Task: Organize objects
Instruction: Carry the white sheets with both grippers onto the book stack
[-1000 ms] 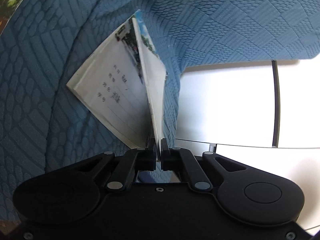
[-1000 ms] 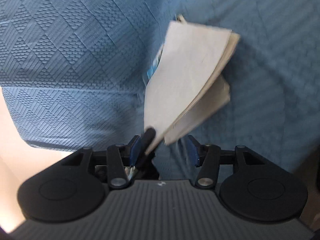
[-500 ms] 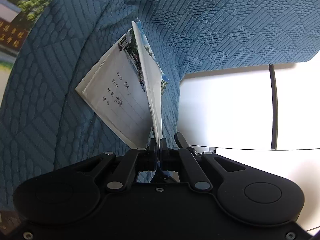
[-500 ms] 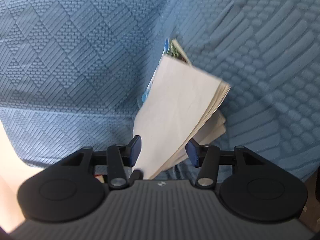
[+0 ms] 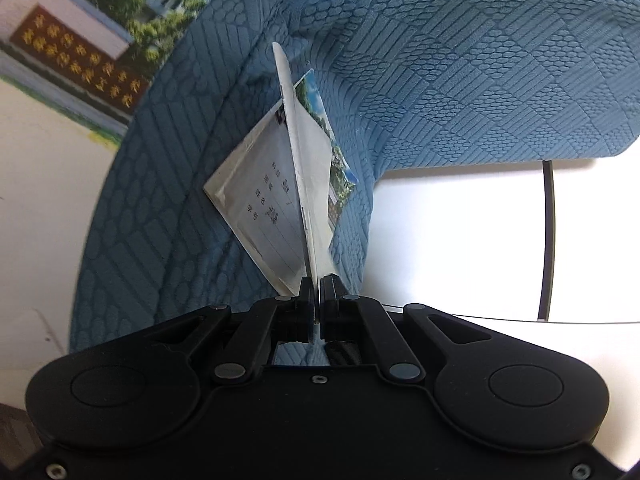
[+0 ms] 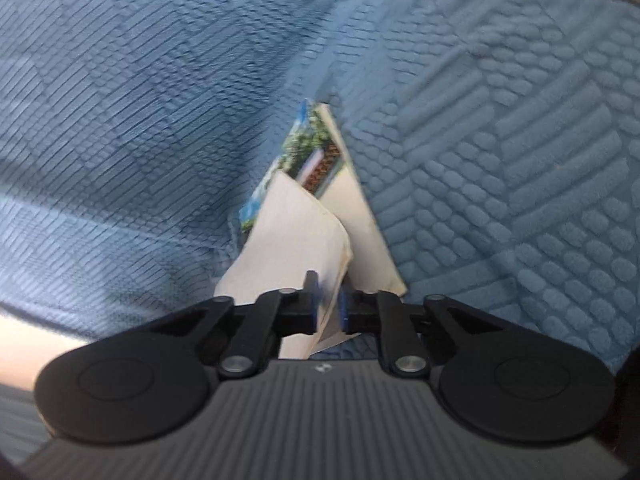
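Bumpy blue cloth (image 5: pixel 460 80) fills the background, with a white worktop (image 5: pixel 460 232) at 3 o'clock in the left view. At 10 o'clock lies a photo cover (image 5: pixel 80 52) with yellow letters. The left hand-held gripper (image 5: pixel 319 298) is clenched on the edge of a thin booklet (image 5: pixel 276 196), which stands up against the cloth. The right hand-held gripper (image 6: pixel 329 306) pinches the same booklet's pale pages (image 6: pixel 292 248).
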Action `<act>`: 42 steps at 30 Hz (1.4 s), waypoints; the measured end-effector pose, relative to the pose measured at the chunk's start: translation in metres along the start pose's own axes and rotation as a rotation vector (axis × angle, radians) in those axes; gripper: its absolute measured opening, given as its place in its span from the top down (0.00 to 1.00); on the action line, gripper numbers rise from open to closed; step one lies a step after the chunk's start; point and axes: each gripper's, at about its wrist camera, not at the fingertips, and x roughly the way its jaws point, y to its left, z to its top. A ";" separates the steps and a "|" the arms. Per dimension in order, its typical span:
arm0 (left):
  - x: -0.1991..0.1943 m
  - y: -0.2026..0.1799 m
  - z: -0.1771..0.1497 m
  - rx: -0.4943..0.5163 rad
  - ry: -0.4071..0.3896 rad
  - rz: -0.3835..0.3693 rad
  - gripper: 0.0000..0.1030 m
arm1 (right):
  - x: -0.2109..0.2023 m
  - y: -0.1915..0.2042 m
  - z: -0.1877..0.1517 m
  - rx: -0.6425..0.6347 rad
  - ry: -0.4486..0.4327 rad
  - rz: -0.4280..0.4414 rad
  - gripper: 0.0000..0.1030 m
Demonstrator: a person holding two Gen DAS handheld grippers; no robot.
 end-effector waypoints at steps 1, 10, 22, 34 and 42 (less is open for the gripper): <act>-0.003 0.000 0.000 0.005 -0.002 0.003 0.98 | 0.000 0.005 0.000 -0.028 0.002 0.002 0.93; -0.034 -0.007 0.005 0.020 -0.003 0.019 0.97 | -0.025 0.045 -0.013 -0.140 0.004 0.063 0.95; -0.103 -0.052 0.004 0.089 -0.061 0.000 0.96 | -0.051 0.109 -0.034 -0.237 0.029 0.101 0.95; -0.182 -0.080 0.003 0.153 -0.118 -0.001 0.95 | -0.068 0.173 -0.063 -0.304 0.068 0.156 0.95; -0.226 -0.065 0.008 0.160 -0.156 0.003 0.95 | -0.062 0.202 -0.093 -0.362 0.098 0.174 0.95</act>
